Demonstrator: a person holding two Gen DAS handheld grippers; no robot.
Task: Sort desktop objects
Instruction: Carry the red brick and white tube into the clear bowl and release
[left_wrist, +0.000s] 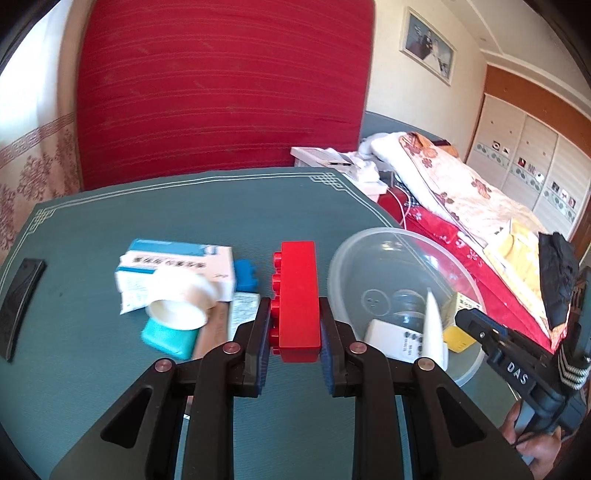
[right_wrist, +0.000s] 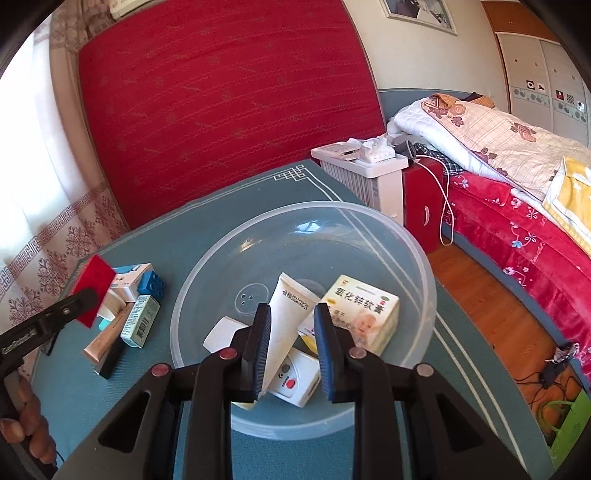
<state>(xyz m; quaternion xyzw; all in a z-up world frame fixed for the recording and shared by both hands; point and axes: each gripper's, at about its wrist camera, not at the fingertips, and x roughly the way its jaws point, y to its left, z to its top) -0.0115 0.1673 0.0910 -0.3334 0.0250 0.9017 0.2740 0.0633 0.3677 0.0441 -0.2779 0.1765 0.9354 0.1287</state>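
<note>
My left gripper (left_wrist: 295, 314) is shut on a long red toy brick (left_wrist: 298, 295) and holds it above the teal mat, left of the clear plastic bowl (left_wrist: 369, 243). The brick also shows in the right wrist view (right_wrist: 94, 290). My right gripper (right_wrist: 291, 347) is open over the bowl (right_wrist: 406, 236), its jaws either side of a white tube (right_wrist: 284, 321) lying inside. The bowl also holds a yellow-white medicine box (right_wrist: 360, 314) and a small white device (right_wrist: 293, 380). A pile on the mat has a white-blue box (left_wrist: 177, 266), a tape roll (left_wrist: 181, 302) and a blue brick (left_wrist: 245, 275).
A black flat object (left_wrist: 18, 306) lies at the mat's left edge. A red mattress (left_wrist: 221, 85) stands behind the table. A white heater (right_wrist: 369, 173) and a bed (right_wrist: 517, 177) are to the right. More small boxes (right_wrist: 140, 321) lie left of the bowl.
</note>
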